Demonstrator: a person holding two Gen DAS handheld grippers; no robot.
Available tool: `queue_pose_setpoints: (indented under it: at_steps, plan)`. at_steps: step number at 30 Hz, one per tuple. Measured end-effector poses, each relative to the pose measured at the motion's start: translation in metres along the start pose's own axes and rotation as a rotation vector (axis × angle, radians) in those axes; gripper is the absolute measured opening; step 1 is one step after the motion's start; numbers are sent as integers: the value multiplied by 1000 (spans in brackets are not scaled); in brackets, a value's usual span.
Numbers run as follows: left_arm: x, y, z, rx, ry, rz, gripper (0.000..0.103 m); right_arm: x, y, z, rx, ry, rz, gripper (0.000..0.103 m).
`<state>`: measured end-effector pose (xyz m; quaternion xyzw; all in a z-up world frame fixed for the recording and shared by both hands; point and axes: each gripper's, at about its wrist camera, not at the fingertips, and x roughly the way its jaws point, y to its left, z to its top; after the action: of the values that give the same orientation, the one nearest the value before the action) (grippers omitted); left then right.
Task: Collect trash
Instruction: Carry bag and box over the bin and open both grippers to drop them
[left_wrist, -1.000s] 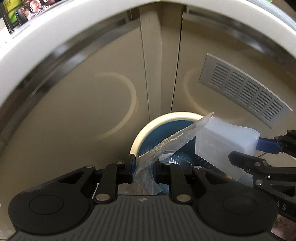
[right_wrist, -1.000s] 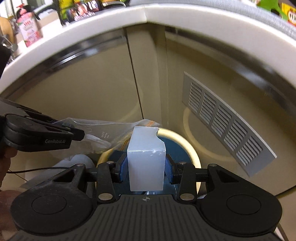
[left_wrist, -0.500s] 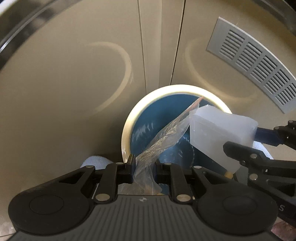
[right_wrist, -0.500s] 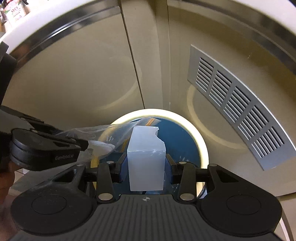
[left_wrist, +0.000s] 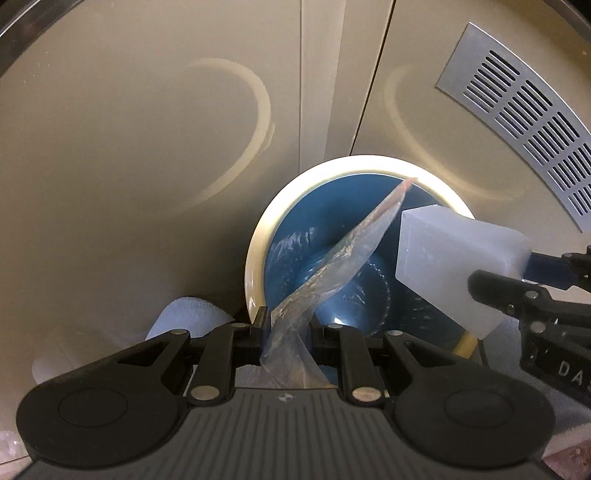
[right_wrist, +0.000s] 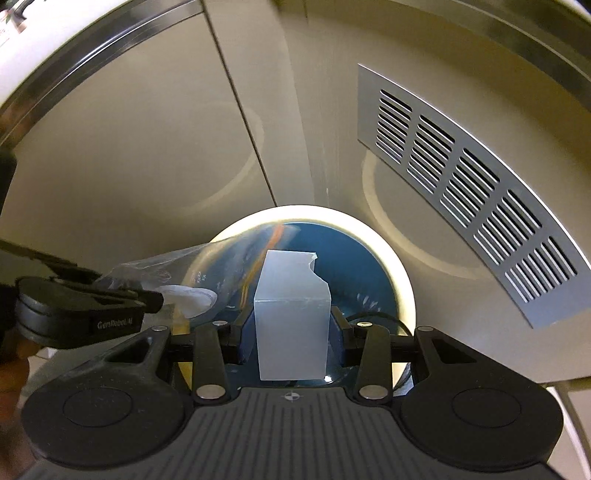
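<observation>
1. We have brought both grippers closer to the bin (left_wrist: 258, 236): a second ago its white rim was a small arc low in each view, and now its blue inside fills the middle.
2. The clear wrapper (left_wrist: 343, 258) in our left gripper (left_wrist: 287, 328) was beside the rim's near edge; now its tip reaches over the bin's opening.
3. The white box (right_wrist: 291, 325) in our right gripper (right_wrist: 291, 345) has moved from the rim's edge to above the opening.
4. The countertop edge above the bin has slid out of the left view.
</observation>
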<state>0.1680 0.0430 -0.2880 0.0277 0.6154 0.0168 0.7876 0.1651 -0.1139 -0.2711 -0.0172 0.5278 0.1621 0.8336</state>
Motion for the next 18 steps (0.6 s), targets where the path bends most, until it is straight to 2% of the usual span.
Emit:
queue_pose_setpoints:
  at_steps: [10, 11, 12, 13, 14, 15, 16, 18]
  plan:
    - [4, -12, -2, 29, -4, 7, 21, 3, -7, -1, 53, -7, 22, 43]
    - [4, -12, -2, 34, -5, 4, 28, 3, -7, -1, 60, -12, 26, 43]
    - [4, -13, -2, 37, -4, -2, 45, -2, -9, 0, 73, -17, 29, 44]
    - [3, -13, -2, 38, -7, -6, 56, -4, -9, 0, 87, -20, 32, 44]
    - [2, -12, -3, 39, -16, -6, 79, -5, -11, 0, 97, -22, 38, 48]
    - [-1, -12, -4, 39, -29, 0, 97, -7, -11, 0, 102, -22, 43, 55]
    - [-5, -10, -5, 39, -42, 4, 102, -10, -12, 1, 107, -24, 50, 60]
    - [-9, -9, -6, 35, -51, 7, 103, -16, -15, 1, 118, -23, 54, 69]
